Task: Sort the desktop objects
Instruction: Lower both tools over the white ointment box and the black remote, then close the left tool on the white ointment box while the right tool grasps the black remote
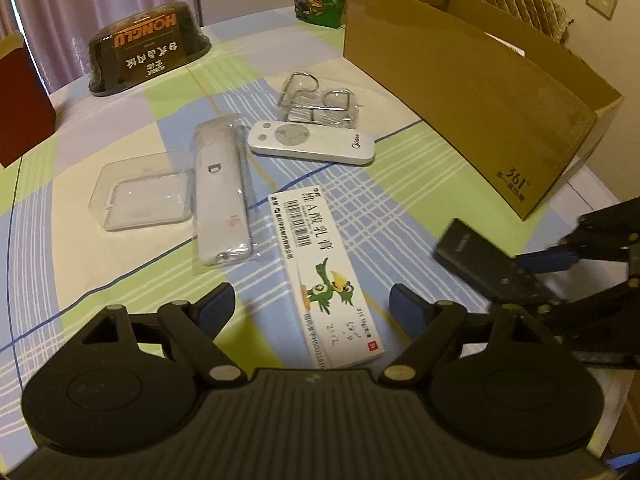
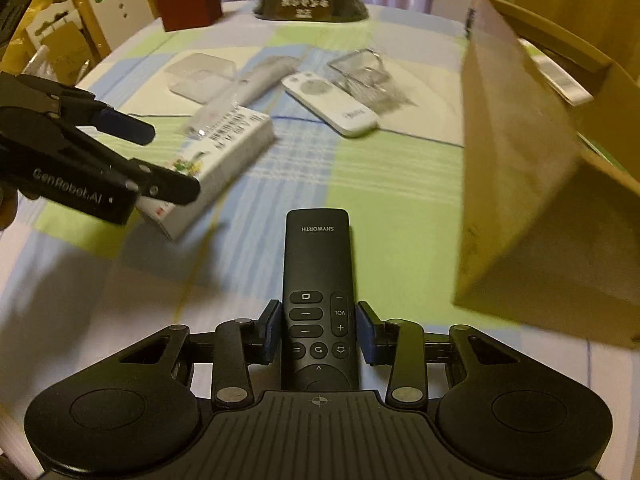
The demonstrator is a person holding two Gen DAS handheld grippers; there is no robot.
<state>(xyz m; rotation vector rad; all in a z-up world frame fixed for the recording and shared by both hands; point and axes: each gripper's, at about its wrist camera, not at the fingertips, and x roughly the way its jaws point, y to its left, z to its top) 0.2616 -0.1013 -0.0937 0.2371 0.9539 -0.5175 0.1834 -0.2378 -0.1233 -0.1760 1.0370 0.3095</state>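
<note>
A: Left wrist view first, what's the left gripper [image 1: 312,300] doing?

B: Jaws wide, nothing in them, hovering over the ointment carton [image 1: 326,272] on the tablecloth [image 1: 400,184]. Prob lined up to straddle it lengthwise. White remote [image 1: 312,143], bagged white device [image 1: 222,192] & clear plastic case [image 1: 144,196] lie loose beyond it; cardboard box [image 1: 460,92] stands open at right, likely the drop spot.

A: Right wrist view?

B: Right gripper [image 2: 318,332] has its pads clamped on the black Skyworth remote [image 2: 318,280], gripped by the long sides near the button end so the rest sticks fwd, off the table. Box wall [image 2: 520,184] is just to its right; I'd guess the remote goes in next. Frame's blurry tho.
</note>
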